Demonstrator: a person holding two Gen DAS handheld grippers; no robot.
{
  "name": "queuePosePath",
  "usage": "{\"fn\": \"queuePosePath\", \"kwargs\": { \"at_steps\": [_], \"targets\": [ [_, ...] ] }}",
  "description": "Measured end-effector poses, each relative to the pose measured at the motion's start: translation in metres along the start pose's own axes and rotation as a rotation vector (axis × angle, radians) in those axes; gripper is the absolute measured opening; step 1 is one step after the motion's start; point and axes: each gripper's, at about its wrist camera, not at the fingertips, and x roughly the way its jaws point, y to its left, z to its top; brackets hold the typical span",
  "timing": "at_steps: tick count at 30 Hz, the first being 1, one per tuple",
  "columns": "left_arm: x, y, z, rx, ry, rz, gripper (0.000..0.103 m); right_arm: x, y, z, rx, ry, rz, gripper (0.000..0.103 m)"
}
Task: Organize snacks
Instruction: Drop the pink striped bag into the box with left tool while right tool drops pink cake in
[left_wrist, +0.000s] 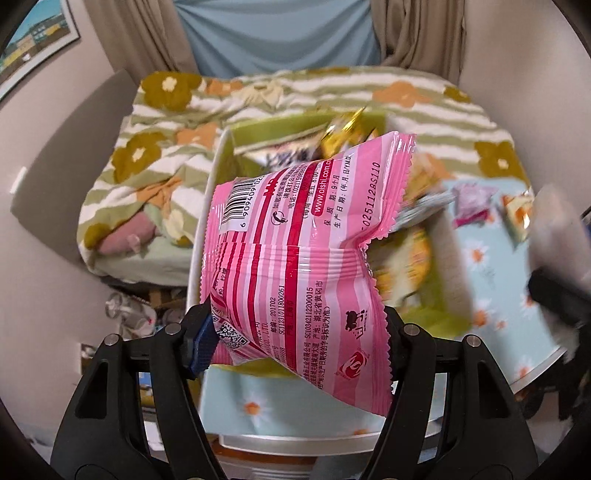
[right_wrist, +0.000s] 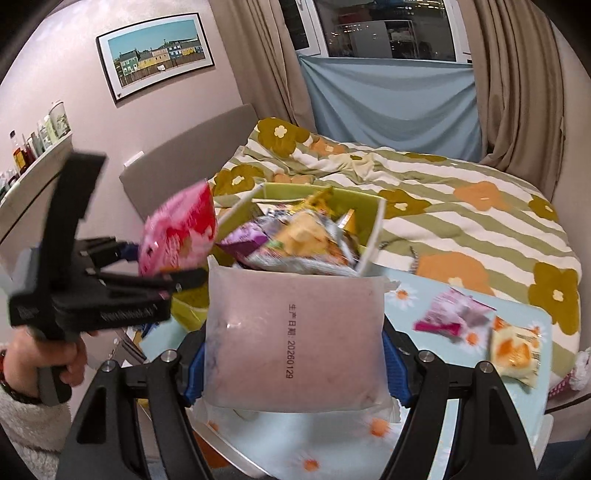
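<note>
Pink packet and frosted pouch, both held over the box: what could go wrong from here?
1. The left tongs pinch only the pink packet's lower edge; it may slip out.
2. The box is already heaped, so the frosted pouch in the right tongs could slide off.
3. Both tongs are close together and may collide.

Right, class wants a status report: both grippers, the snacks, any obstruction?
Left gripper shut on pink packet. Right gripper shut on frosted pouch. Green box ahead, piled full. Two packets loose on table.

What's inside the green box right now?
The green box holds a heap of mixed snack packets, piled to the rim. Anything beneath the top layer is covered, and blur hides details.
</note>
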Motion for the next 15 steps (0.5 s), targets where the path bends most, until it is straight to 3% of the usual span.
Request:
{"fn": "queuePosePath", "kwargs": {
  "at_steps": [1,2,3,9,15],
  "targets": [
    [0.008,0.004,-0.001,0.006,0.010,-0.018,0.079,0.005,0.004,0.003,0.010,0.003,-0.005,0.071],
    [0.014,0.009,-0.002,0.012,0.019,-0.037,0.096,0.010,0.007,0.005,0.022,0.005,-0.009,0.071],
    [0.020,0.013,-0.004,0.016,0.014,-0.049,0.103,0.015,0.011,0.008,0.037,0.008,-0.016,0.071],
    [0.019,0.030,-0.010,0.016,-0.020,-0.142,0.103,0.031,0.016,0.012,0.087,0.025,-0.077,0.071],
    [-0.004,0.061,-0.021,-0.033,-0.073,-0.182,0.103,0.035,0.028,0.018,0.107,0.036,-0.111,0.071]
  ]
}}
